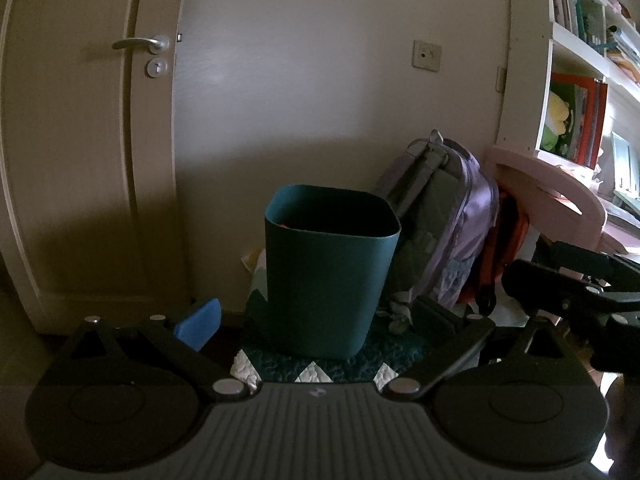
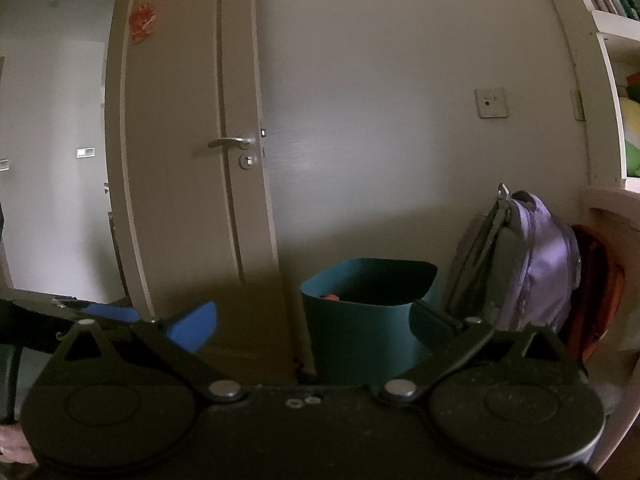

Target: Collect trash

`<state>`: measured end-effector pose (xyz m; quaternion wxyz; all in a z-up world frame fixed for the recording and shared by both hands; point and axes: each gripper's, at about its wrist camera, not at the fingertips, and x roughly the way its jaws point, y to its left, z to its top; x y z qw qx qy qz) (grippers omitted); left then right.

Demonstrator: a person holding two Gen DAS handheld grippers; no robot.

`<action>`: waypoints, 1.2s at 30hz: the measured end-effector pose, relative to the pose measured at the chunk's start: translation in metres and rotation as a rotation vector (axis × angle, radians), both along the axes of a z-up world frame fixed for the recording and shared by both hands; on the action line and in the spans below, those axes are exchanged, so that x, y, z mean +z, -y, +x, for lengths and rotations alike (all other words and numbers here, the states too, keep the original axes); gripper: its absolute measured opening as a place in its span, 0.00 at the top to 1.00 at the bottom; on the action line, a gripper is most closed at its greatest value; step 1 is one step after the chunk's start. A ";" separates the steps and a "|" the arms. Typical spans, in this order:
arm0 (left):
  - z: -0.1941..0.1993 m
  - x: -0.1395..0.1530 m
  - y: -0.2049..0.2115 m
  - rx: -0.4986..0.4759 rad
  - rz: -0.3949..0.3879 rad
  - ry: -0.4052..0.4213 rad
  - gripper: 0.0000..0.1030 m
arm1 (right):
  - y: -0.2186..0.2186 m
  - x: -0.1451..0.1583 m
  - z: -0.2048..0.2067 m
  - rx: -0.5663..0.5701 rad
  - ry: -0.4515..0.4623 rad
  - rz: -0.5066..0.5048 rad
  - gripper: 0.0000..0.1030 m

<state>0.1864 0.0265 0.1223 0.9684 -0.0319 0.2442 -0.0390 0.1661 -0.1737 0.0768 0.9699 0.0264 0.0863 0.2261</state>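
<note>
A dark teal trash bin (image 1: 328, 268) stands on a teal and white rug (image 1: 316, 368) by the wall. It also shows in the right wrist view (image 2: 360, 320), with something red (image 2: 332, 297) inside near its rim. My left gripper (image 1: 316, 320) is open and empty, its blue pad (image 1: 200, 320) and dark finger spread either side of the bin, a short way in front of it. My right gripper (image 2: 316, 324) is open and empty, facing the bin from a little higher. The right gripper also shows at the right edge of the left wrist view (image 1: 568, 292).
A purple backpack (image 1: 448, 220) leans on the wall right of the bin, with a red bag (image 1: 504, 240) behind it. A pink desk (image 1: 560, 196) and white bookshelf (image 1: 580, 60) stand at right. A door (image 2: 188, 160) stands left of the bin.
</note>
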 end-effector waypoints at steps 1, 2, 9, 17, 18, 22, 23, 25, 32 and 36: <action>0.000 0.000 0.000 0.000 0.000 -0.001 0.01 | 0.000 0.000 0.000 0.000 0.002 0.001 0.00; 0.000 0.000 0.000 -0.001 0.000 -0.002 0.01 | 0.000 -0.001 -0.001 0.001 0.003 0.002 0.00; -0.005 0.000 0.000 -0.005 0.006 0.003 0.01 | 0.000 -0.005 -0.003 -0.010 -0.005 0.008 0.00; -0.011 -0.001 0.001 -0.004 0.009 0.020 0.01 | -0.004 -0.006 -0.006 -0.008 -0.012 0.005 0.00; -0.011 -0.001 0.001 -0.004 0.009 0.021 0.01 | -0.003 -0.005 -0.006 -0.009 -0.012 0.005 0.00; -0.012 0.000 0.001 -0.008 0.005 0.025 0.01 | -0.002 -0.005 -0.005 -0.010 -0.008 0.008 0.00; -0.013 0.000 0.001 -0.011 0.004 0.029 0.01 | -0.001 -0.005 -0.005 -0.010 -0.006 0.007 0.00; -0.016 0.001 0.002 -0.016 0.006 0.035 0.01 | 0.001 -0.007 -0.004 -0.019 -0.003 0.006 0.00; -0.026 0.004 0.006 -0.040 0.011 0.066 0.01 | 0.002 -0.009 -0.006 -0.033 -0.004 0.001 0.00; -0.029 0.005 0.008 -0.034 0.020 0.080 0.01 | 0.001 -0.010 -0.010 -0.039 0.012 -0.014 0.00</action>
